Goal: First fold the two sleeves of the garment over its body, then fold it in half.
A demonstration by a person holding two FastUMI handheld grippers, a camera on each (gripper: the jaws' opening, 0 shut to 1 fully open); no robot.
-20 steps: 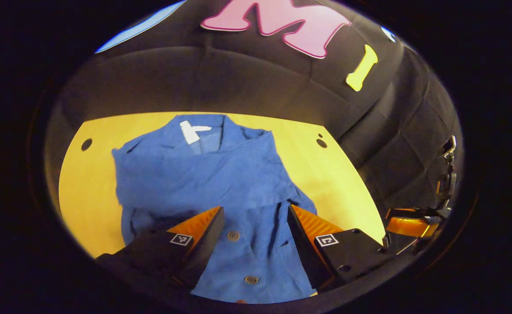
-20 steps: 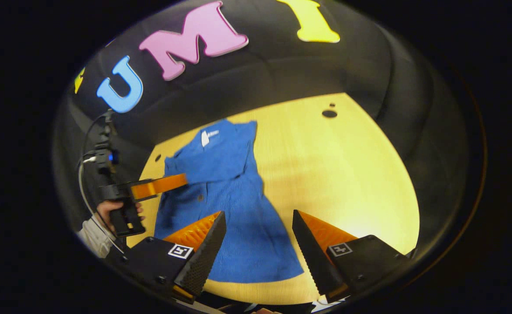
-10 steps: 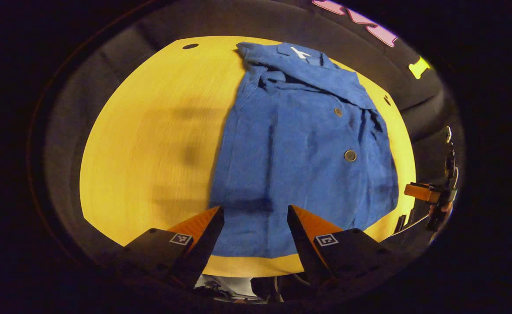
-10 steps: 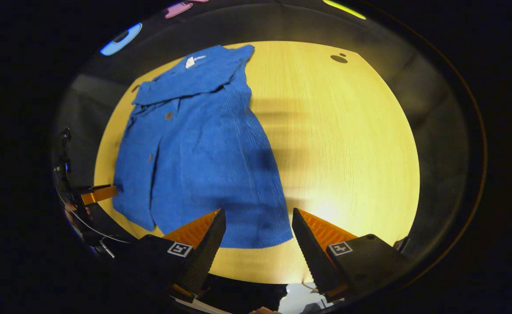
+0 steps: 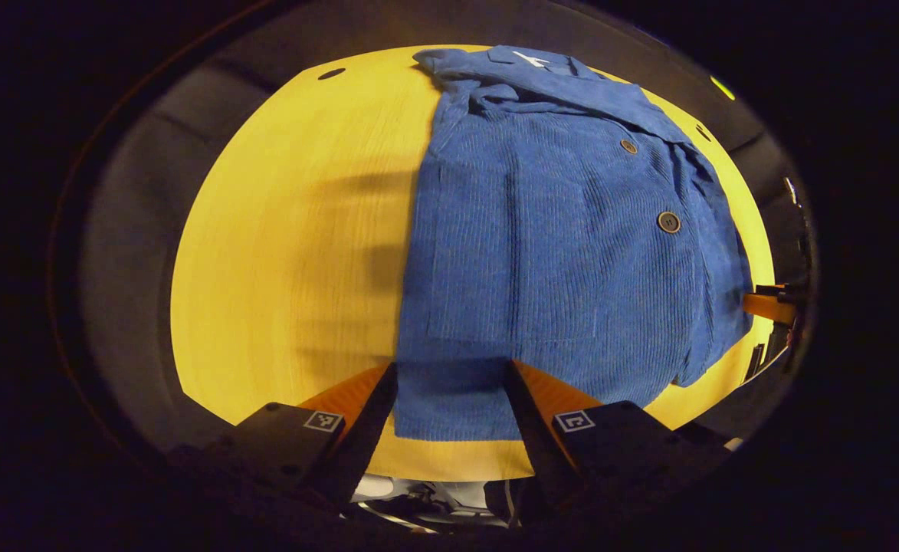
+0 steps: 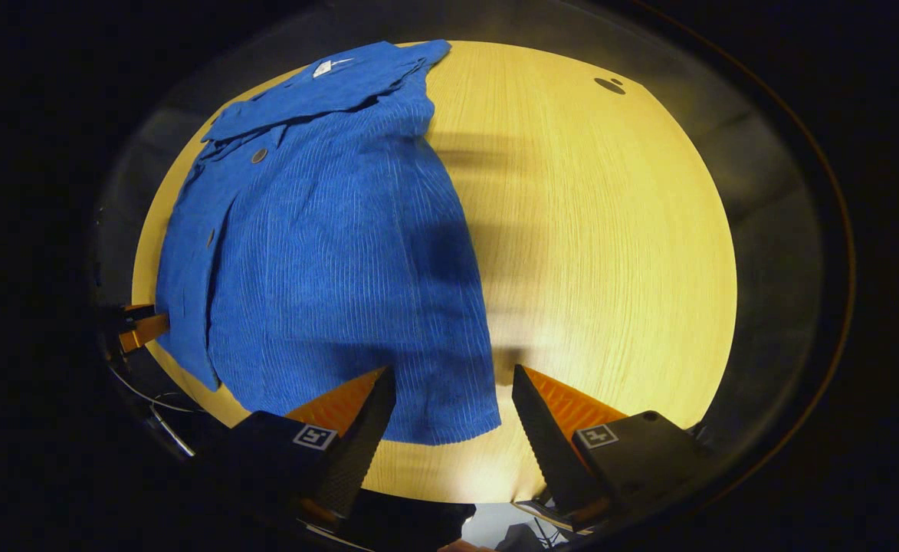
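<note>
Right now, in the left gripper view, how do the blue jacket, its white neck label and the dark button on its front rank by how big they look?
1. Blue jacket, by far the largest, spread over much of the yellow table.
2. White neck label.
3. Dark button.
The last two look nearly alike; the label lies farther from the camera, so their order is unsure.

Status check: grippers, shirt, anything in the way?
Left gripper open, over the shirt's near hem. Right gripper open, at the hem's other corner. Shirt flat on the table, sleeves in. Nothing in the way.
</note>
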